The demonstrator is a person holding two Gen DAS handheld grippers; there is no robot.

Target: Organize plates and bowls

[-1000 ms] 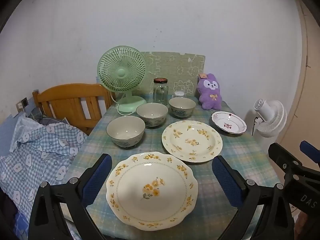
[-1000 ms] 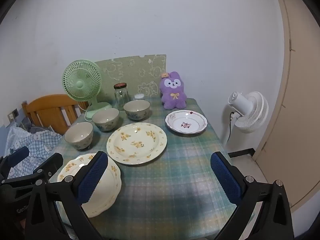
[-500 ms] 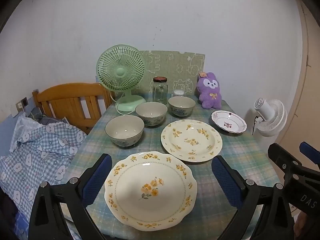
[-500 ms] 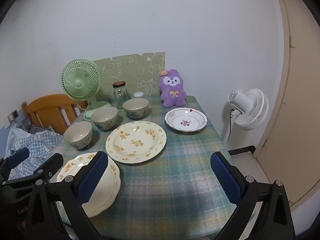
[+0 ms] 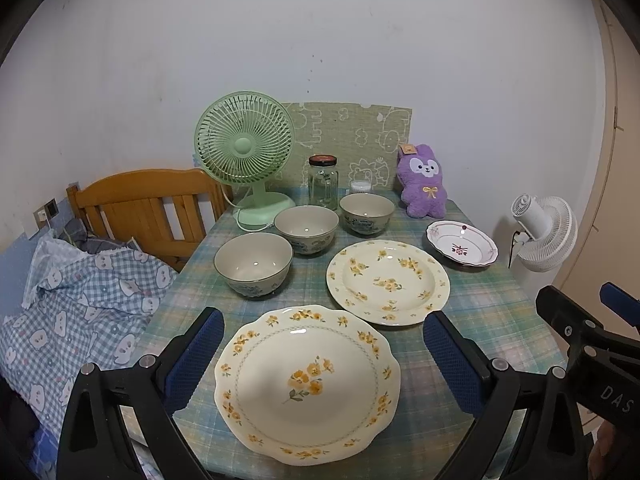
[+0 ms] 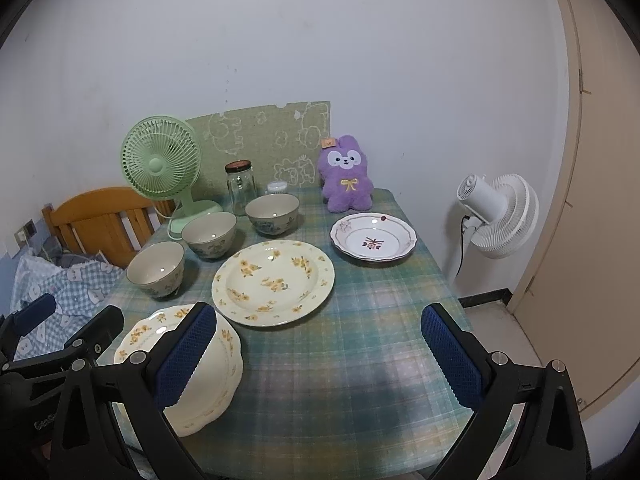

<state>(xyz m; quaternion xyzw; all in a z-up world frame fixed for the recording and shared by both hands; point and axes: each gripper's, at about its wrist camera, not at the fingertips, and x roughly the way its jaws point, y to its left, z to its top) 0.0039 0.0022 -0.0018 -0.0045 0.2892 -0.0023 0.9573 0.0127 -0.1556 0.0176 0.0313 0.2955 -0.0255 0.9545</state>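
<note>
Crockery sits untouched on the green plaid tablecloth [image 5: 472, 312], so I judge the sorting has not begun. My left gripper [image 5: 324, 360] hangs above the table's near edge with its blue pads spread wide, empty, the scalloped cream plate with yellow flowers [image 5: 307, 382] framed between them in its view. My right gripper [image 6: 320, 356] is likewise spread and empty, over bare cloth at that plate's 3 o'clock.

From the scalloped plate, the round cream plate with scattered yellow blossoms [image 5: 388, 282] lies at 1 o'clock, just beside it. The small white dish with a red motif [image 5: 462, 244] sits farther out at 2 o'clock. Three beige ceramic bowls run in a diagonal from 11 toward 12 o'clock: the nearest bowl [image 5: 253, 264], the middle bowl [image 5: 306, 229], the farthest bowl [image 5: 367, 208]. Behind them stand a mint-green desk fan [image 5: 245, 148], a clear glass jar with a dark lid [image 5: 323, 182] and a purple plush rabbit [image 5: 424, 186].

My worries: the scalloped plate lies flat near the table edge, so a pad pushing at its rim could slide it toward me and off. Glazed rims are slick; a shallow pinch could let a plate tip out when lifted. The bowls stand close together, so wide-spread fingers reaching for one could knock its neighbour, and the far bowl sits just in front of the jar.
</note>
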